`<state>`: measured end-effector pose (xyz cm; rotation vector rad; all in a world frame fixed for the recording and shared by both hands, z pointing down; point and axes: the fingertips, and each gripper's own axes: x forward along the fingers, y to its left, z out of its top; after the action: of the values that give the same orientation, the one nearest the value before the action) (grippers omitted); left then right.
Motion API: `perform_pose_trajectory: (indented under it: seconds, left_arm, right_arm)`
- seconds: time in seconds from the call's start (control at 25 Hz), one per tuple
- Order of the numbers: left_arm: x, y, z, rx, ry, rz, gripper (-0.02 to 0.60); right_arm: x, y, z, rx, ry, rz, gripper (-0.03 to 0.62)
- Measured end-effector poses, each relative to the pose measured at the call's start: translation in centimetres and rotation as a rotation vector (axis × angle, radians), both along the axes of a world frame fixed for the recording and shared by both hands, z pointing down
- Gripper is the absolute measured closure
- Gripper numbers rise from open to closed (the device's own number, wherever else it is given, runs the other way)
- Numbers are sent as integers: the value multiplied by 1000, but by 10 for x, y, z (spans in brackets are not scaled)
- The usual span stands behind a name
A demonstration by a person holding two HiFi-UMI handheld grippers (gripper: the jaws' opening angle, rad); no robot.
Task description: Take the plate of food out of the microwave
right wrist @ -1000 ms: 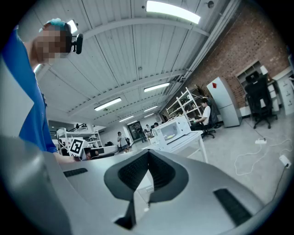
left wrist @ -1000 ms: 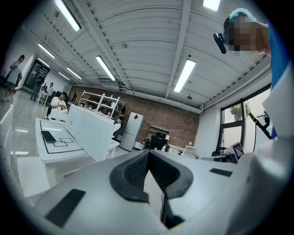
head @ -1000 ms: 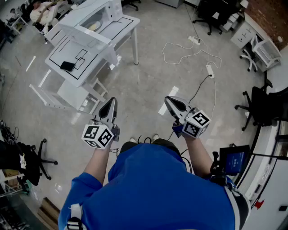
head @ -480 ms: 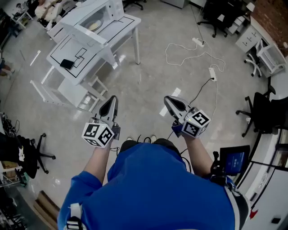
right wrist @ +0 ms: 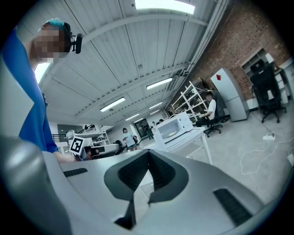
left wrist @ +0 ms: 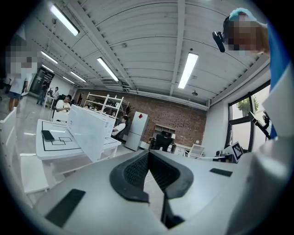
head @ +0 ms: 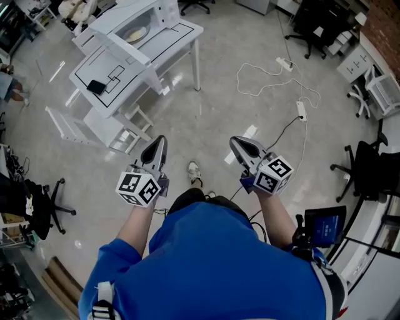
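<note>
Far ahead at upper left, the plate of food [head: 135, 34] sits inside the white microwave [head: 156, 12] on a white counter [head: 178, 34]. Left claw [head: 157, 145] and right claw [head: 239, 145] are both closed and empty, over the floor [head: 212, 106].

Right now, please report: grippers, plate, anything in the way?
Left gripper and right gripper shut, empty. Plate in microwave on table, far ahead. White chair beside table; cable on floor at right.
</note>
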<state>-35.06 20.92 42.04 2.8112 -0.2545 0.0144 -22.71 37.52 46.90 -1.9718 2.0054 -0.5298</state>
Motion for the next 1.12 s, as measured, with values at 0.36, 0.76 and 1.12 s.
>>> perform_pose_trajectory:
  seconds: [0.36, 0.76, 1.12]
  left_arm:
    - [75, -35, 3, -20, 21, 45, 572]
    - [153, -96, -10, -38, 37, 100, 571]
    - [178, -141, -10, -55, 58, 86, 572]
  right_arm:
    - [54, -32, 1, -22, 7, 28, 601]
    - [128, -93, -11, -45, 9, 80, 602]
    - [152, -171, -13, -71, 34, 16, 600]
